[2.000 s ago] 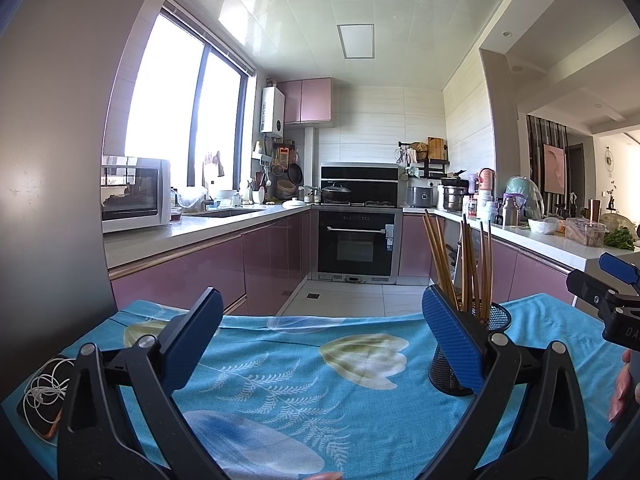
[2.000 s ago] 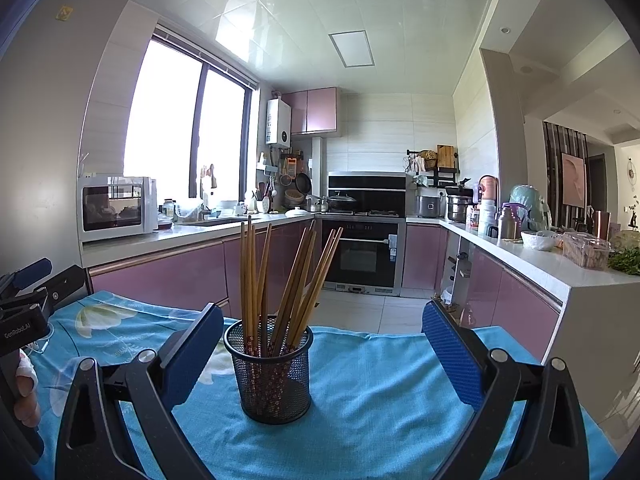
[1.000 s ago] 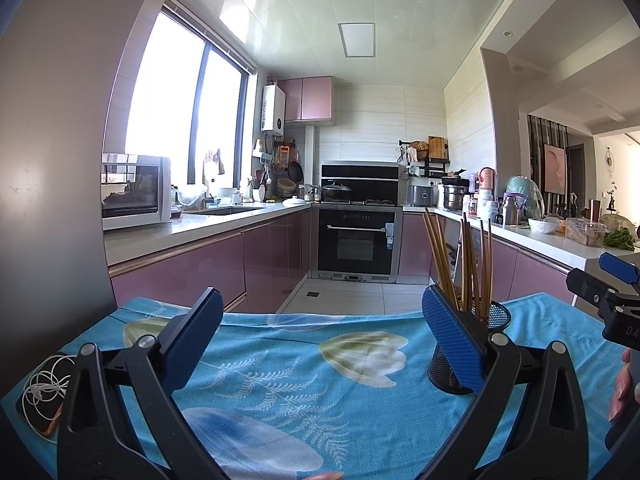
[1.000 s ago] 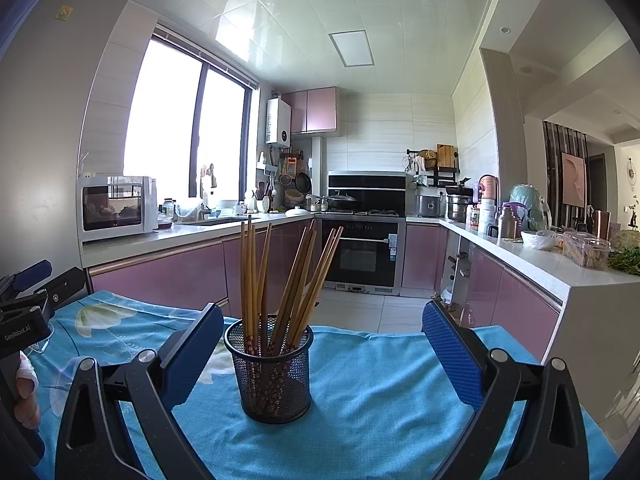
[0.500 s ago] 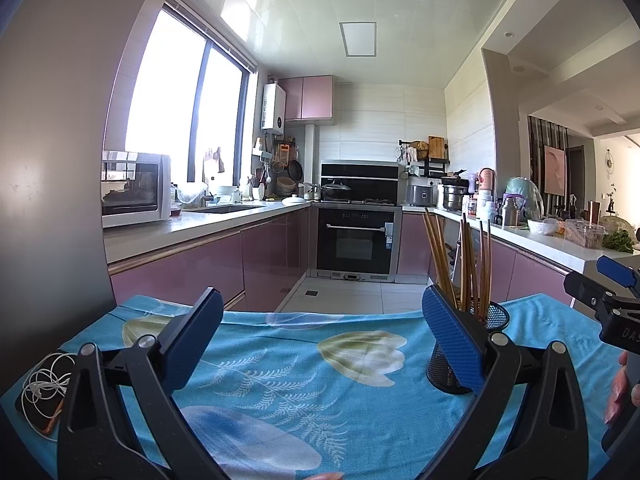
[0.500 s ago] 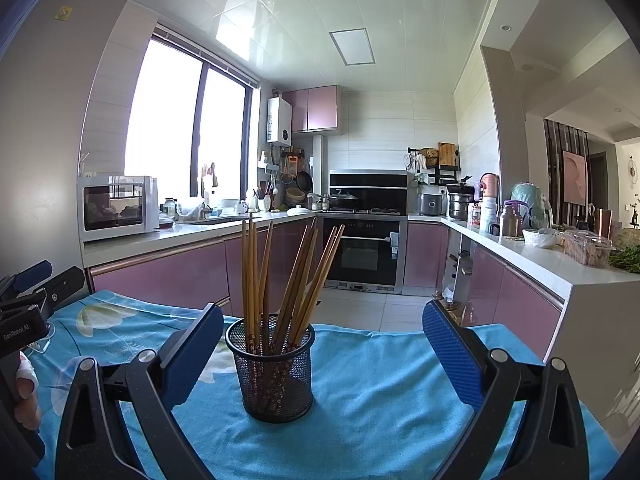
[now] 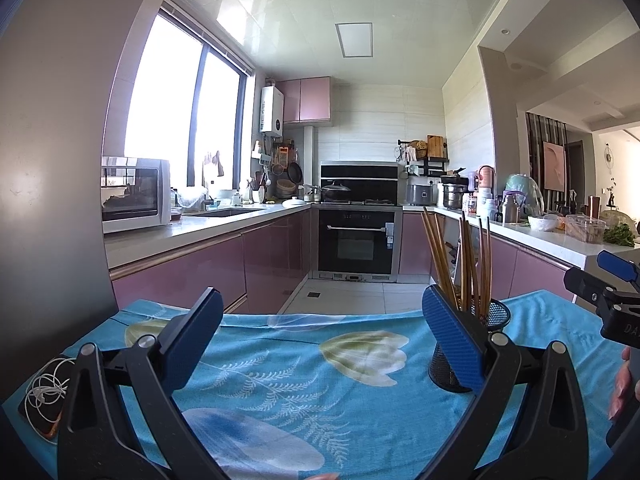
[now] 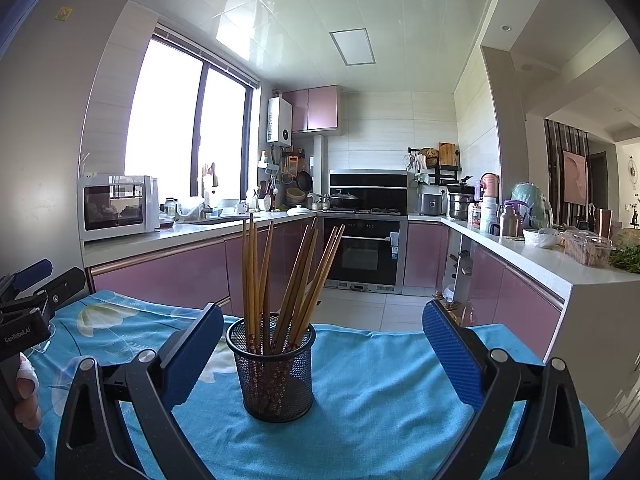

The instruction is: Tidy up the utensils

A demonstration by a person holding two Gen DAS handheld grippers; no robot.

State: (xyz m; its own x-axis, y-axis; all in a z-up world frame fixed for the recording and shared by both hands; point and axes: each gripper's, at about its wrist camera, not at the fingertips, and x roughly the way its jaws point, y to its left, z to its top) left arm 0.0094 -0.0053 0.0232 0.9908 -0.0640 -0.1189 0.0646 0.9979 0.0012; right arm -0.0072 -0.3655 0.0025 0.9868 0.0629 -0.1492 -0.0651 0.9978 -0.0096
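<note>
I have both grippers held level over the counter (image 7: 280,364), which is draped in a blue floral cloth. Left gripper (image 7: 320,336): fingers spread wide, nothing between them, only cloth ahead. Right gripper (image 8: 322,340): fingers likewise released, empty.

The chopsticks (image 8: 288,276) stand in a black mesh cup (image 8: 272,372), tips down, fanned against the rim. From the right wrist view the cup sits on the cloth between the two fingers but farther out, nearer the left finger, not touching either. From the left wrist view the same cup (image 7: 492,312) is off to the right, half hidden behind that gripper's right finger.

Why it sits this way, as I read it: the open stance on the right hand fits an approach to the cup or to the sticks, since it is the hand lined up with them. The left hand is parked clear on the left, probably so it does not crowd the approach; its body shows at the left edge of the right view.

No loose utensils show on the cloth. I judge the sorting may be mostly done, or the sticks are next to come out; I cannot tell which.

A white earphone cable (image 7: 44,392) lies coiled at the near left edge, well apart from the cup.

Risk: the cup looks light and top-heavy; a nudge could tip it.
</note>
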